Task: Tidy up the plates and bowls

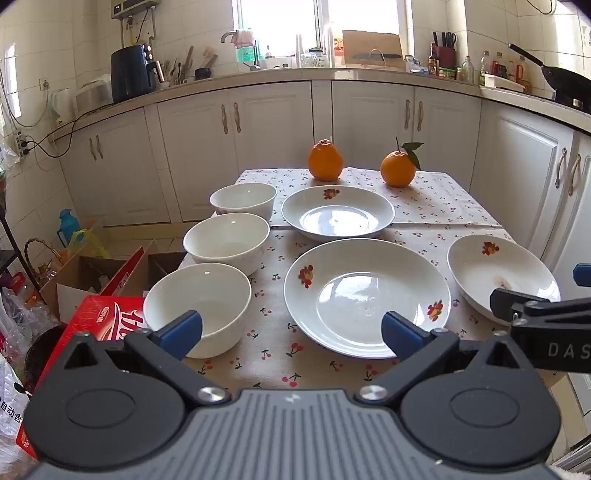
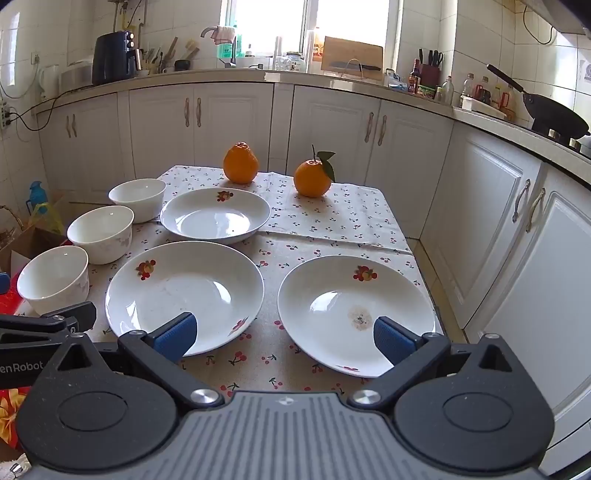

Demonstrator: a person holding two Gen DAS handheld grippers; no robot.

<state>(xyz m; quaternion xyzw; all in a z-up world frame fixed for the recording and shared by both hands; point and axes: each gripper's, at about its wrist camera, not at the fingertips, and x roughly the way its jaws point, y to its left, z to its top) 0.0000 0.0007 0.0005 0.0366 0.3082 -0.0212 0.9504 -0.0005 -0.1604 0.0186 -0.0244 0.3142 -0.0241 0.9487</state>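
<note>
Both the left tongs (image 1: 291, 334) and the right tongs (image 2: 284, 334) stand wide and hold nothing, hovering over the near edge of the counter (image 1: 424, 206); three white bowls (image 1: 227, 240) sit in a row along its left side; three flowered plates (image 2: 184, 291) lie apart beside them, one behind, two in front; two oranges (image 1: 325, 160) stand at the far end.

Kitchen, white tiled walls (image 2: 480, 40). Bright window (image 2: 310, 26) at back, daylight coming in. L-shaped counter (image 2: 332, 79) over white cabinets (image 2: 229, 122), cluttered with an air fryer (image 2: 112, 57) and a black wok (image 2: 557, 118). Tabletop (image 2: 343, 214) has cherry-print cloth. Cardboard boxes (image 1: 92, 273) on floor at left.
</note>
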